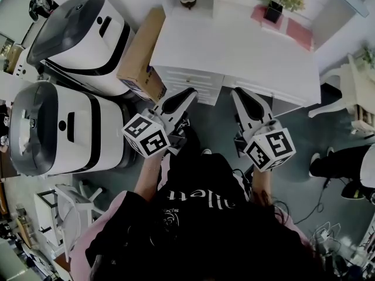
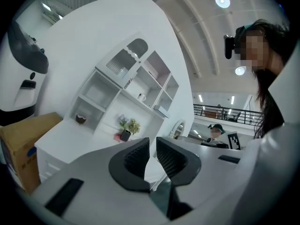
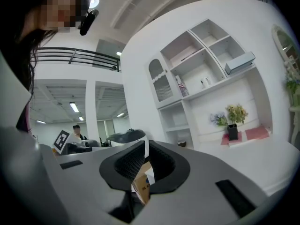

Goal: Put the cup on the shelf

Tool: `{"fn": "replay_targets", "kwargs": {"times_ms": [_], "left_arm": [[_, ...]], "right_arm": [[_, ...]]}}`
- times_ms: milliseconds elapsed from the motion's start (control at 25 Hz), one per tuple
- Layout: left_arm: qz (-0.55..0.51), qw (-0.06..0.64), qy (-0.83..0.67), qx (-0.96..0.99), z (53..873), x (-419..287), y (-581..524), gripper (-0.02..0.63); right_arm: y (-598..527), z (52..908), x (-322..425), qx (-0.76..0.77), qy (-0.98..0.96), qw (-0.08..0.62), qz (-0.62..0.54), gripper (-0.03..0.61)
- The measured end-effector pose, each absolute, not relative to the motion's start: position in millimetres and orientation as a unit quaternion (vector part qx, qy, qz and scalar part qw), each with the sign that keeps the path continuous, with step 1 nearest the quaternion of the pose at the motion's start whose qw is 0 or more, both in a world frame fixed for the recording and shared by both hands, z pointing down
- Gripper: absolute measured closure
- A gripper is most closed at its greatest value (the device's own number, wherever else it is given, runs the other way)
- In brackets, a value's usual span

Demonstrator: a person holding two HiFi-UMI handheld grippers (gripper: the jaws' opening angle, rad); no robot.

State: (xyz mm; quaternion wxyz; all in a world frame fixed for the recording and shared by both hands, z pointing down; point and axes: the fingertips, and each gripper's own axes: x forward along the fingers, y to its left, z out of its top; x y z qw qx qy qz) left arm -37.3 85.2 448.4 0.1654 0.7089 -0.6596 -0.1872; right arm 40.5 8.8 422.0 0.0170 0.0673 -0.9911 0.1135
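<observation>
A white shelf unit point(image 2: 104, 93) stands at the back of a white desk point(image 1: 234, 45). A small white cup point(image 2: 140, 97) stands in one of its middle compartments; in the right gripper view it is a tiny shape point(image 3: 205, 82). A brown bowl point(image 1: 188, 2) sits in the lowest left compartment. My left gripper point(image 1: 188, 93) hangs in front of the desk's drawers, shut with nothing between its pads point(image 2: 138, 154). Beside it, my right gripper point(image 1: 237, 93) is also shut and holds nothing. Both point toward the desk, well short of the shelf.
A potted plant point(image 1: 274, 7) on a pink mat stands at the desk's back right. A cardboard box point(image 1: 140, 54) leans at the desk's left end. Two big white machines point(image 1: 70, 127) fill the left. Cables lie on the floor at the right point(image 1: 325, 233). A white chair point(image 1: 357, 86) stands far right.
</observation>
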Motion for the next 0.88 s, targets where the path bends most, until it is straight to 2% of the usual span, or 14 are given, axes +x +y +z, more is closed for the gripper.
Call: {"fn": "replay_targets", "kwargs": {"times_ms": [880], "left_arm": [[-0.167, 0.157, -0.674, 0.702, 458.2, -27.6, 107.4, 0.557]], "right_arm": [[20.1, 431.4, 62.7, 0.075, -0.990, 0.024, 0.118, 0.515]]}}
